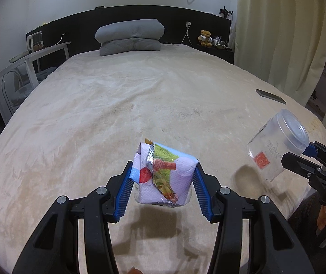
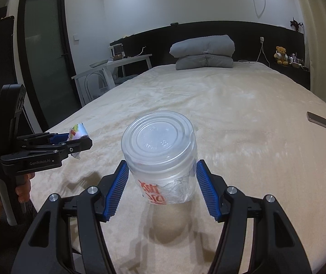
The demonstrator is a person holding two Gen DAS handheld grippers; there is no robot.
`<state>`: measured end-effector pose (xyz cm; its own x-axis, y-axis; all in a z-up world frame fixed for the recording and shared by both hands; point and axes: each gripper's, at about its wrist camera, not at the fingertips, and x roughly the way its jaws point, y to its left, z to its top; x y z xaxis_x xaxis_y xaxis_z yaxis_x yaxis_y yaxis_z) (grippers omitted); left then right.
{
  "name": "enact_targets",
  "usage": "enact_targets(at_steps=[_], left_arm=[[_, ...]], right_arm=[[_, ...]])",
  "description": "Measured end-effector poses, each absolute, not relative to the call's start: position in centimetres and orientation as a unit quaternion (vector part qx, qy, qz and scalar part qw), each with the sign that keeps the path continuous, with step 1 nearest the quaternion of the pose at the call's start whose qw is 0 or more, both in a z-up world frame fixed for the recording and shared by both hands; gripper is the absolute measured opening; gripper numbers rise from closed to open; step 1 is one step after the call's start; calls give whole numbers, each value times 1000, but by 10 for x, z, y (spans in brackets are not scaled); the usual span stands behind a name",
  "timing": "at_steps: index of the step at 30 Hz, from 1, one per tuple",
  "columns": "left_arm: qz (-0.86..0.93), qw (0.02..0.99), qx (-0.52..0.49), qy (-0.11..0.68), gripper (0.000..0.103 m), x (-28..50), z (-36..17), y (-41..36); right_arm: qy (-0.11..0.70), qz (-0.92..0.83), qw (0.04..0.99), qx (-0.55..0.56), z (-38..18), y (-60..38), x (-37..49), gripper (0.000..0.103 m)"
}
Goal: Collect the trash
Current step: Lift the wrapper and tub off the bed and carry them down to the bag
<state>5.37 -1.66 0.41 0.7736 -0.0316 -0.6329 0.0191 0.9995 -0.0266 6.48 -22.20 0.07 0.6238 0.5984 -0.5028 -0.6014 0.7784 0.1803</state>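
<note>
Pinching a crumpled colourful printed wrapper [image 1: 165, 173] in my left gripper [image 1: 163, 178] and a clear lidded plastic tub [image 2: 160, 157] in my right gripper [image 2: 161, 182], both hang above the beige bed [image 1: 140, 96], open blanket ahead.

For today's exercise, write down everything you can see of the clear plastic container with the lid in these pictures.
The clear plastic container is a round tub of thin see-through plastic, closed by a frosted lid with raised rings and small embossed marks. Red print and a red label mark its wall. It looks empty. The right gripper holds it by its sides, blue pads pressing on both, tilted with the lid facing away, lifted above the beige bed cover where its shadow falls.
</note>
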Motion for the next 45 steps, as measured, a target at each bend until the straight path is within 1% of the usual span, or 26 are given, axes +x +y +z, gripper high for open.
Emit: enact_targets(at_steps=[9, 16, 24, 30, 39, 45], left_arm=[[-25, 934, 4, 356, 50, 4, -17, -43], [-30, 927, 17, 372, 50, -33, -38, -65], [-37, 916, 6, 400, 50, -73, -66, -81], [-27, 899, 3, 437, 50, -86, -95, -85], [-36, 864, 32, 501, 50, -91, -138, -100], [-40, 831, 45, 553, 50, -84, -172, -106]], right_arm=[[289, 339, 895, -32, -15, -238, 1, 61], [305, 348, 886, -34, -26, -244, -36, 61], [332, 353, 873, -46, -41, -231, -64, 61], [374, 339, 861, -53, -59, -217, -70, 61], [476, 330, 815, -35, -101, -204, -58, 61], [535, 287, 793, -51, -135, -197, -45, 61]])
